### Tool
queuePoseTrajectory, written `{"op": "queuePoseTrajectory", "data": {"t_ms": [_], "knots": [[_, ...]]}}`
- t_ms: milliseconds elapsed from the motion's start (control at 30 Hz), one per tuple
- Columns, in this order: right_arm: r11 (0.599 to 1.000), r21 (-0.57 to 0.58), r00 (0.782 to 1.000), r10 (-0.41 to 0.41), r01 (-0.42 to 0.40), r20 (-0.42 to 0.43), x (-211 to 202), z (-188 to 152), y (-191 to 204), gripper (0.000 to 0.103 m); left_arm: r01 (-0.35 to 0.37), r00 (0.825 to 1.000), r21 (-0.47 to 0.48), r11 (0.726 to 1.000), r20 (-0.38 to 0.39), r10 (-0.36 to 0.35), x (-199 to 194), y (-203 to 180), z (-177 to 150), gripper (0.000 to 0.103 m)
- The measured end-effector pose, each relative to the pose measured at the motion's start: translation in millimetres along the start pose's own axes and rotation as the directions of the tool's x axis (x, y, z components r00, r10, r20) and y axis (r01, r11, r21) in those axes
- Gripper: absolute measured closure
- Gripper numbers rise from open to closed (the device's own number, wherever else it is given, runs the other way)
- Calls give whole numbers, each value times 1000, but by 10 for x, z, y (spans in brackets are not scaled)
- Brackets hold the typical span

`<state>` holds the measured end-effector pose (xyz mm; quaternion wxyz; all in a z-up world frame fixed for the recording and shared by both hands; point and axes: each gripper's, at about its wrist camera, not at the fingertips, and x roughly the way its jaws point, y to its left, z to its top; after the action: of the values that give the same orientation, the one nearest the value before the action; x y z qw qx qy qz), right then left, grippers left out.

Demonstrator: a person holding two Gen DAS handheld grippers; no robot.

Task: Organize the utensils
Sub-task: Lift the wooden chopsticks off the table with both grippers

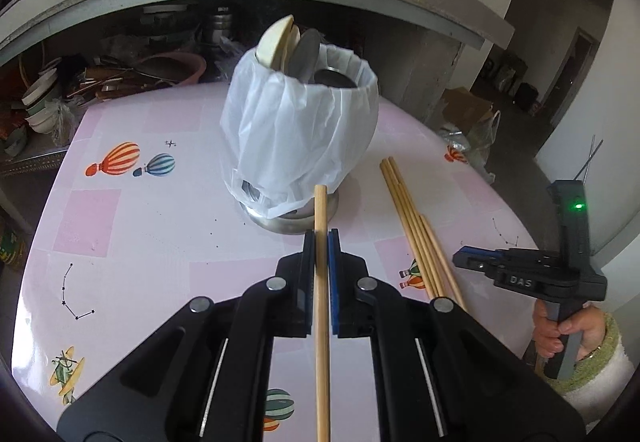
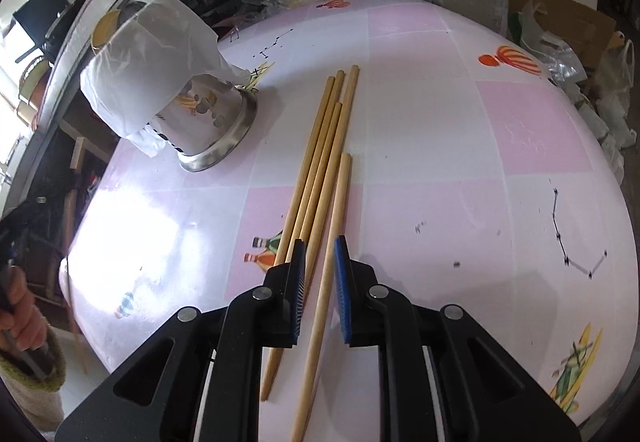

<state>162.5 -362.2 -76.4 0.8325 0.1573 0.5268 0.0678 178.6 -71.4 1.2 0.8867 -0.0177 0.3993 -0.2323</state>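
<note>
1. My left gripper (image 1: 321,238) has its jaws clamped on one wooden chopstick (image 1: 322,282), which runs straight up the middle of the left wrist frame along the finger line, its blunt tip poking out just past the jaws.

2. The relation I care about: the utensil holder (image 1: 298,130) sits dead ahead of that tip, in the centre of the frame. The tip points at the holder's steel base (image 1: 280,224), while the open mouth is higher, in the upper centre. I judge the stick must be raised and tipped toward upright before it can drop in.

3. The holder is a perforated steel cylinder draped in a thin white plastic bag (image 1: 276,122). A pale wooden spatula head (image 1: 276,42) and grey metal pieces already stand in it.

4. My right gripper (image 2: 320,246) has its jaws apart, holding nothing. One loose chopstick (image 2: 332,242) lies on the desk (image 2: 480,142) between them, its long axis nearly parallel to the fingers, running toward the upper centre of the right wrist frame.

5. Four more chopsticks (image 2: 320,146) lie bundled just left of it, some passing under the left jaw. The right hand is plainly the nearer one to these.

6. All the sticks look like plain, light, round wood, smooth and prone to rolling.
</note>
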Motion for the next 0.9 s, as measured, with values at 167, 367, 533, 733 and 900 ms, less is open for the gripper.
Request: {"op": "queuePoseTrajectory", "data": {"t_ms": [167, 367, 533, 733, 900], "knots": [[998, -46, 999, -36, 35, -25, 150, 132, 41, 88, 16, 998, -29, 999, 66, -14, -297, 54, -5, 98], [991, -90, 993, -102, 97, -54, 299, 209, 77, 88, 25, 994, -58, 998, 111, -18, -482, 164, -28, 98], [987, -101, 989, -133, 127, -58, 312, 244, 94, 88, 33, 991, -73, 997, 130, -24, -547, 234, -48, 98], [982, -105, 982, -168, 159, -84, 361, 257, 105, 89, 44, 990, -84, 995, 137, -33, -564, 292, -66, 98], [978, -106, 977, -189, 179, -97, 387, 305, 116, 90, 51, 990, -88, 995, 139, -38, -569, 312, -64, 98]]}}
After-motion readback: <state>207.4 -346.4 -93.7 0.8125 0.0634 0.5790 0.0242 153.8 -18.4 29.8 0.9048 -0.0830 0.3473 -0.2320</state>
